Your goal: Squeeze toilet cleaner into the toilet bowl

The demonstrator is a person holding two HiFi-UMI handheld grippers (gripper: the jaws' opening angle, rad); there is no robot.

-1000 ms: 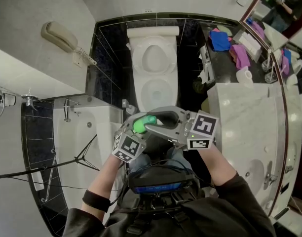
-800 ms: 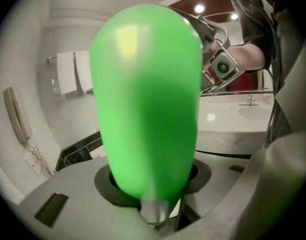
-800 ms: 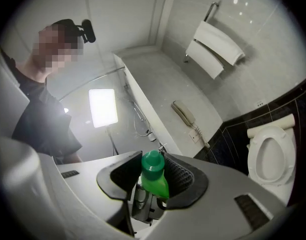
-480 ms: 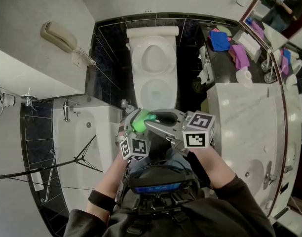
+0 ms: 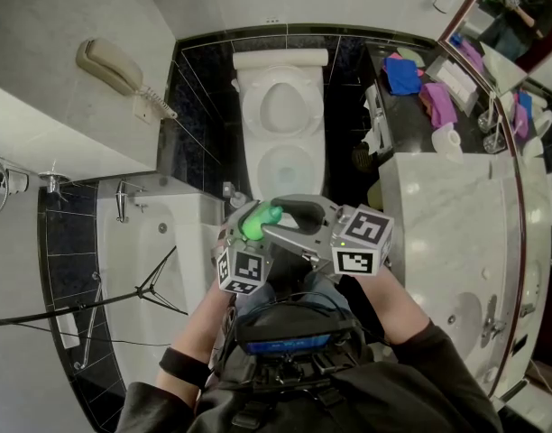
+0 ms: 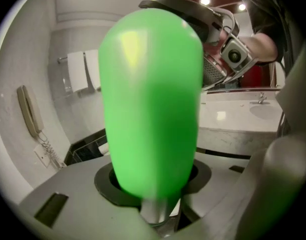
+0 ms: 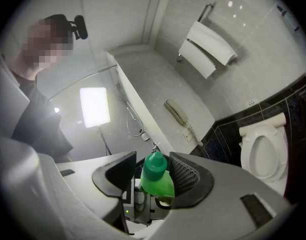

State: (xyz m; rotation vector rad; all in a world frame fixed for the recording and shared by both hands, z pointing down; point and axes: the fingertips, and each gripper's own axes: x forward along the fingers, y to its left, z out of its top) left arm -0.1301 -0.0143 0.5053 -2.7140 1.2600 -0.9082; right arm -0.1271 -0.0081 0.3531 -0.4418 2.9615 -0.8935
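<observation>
item: green cleaner bottle (image 6: 150, 104), clamped in left gripper (image 5: 243, 233), near toilet (image 5: 282, 106). right gripper (image 7: 152, 176): jaws just opening, loose around the bottle cap (image 7: 155, 165).

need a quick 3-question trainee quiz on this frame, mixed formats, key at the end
1. True or false: the left gripper is empty.
2. What stands between the right gripper's jaws? A) the bottle's green cap B) a phone handset C) a folded towel
3. In the head view, where is the toilet relative to the two grippers?

Key:
1. False: its jaws are shut on the green bottle.
2. A. Those jaws have just been opening; a gap shows beside the cap.
3. Just beyond them, between the bathtub and the marble counter.
</observation>
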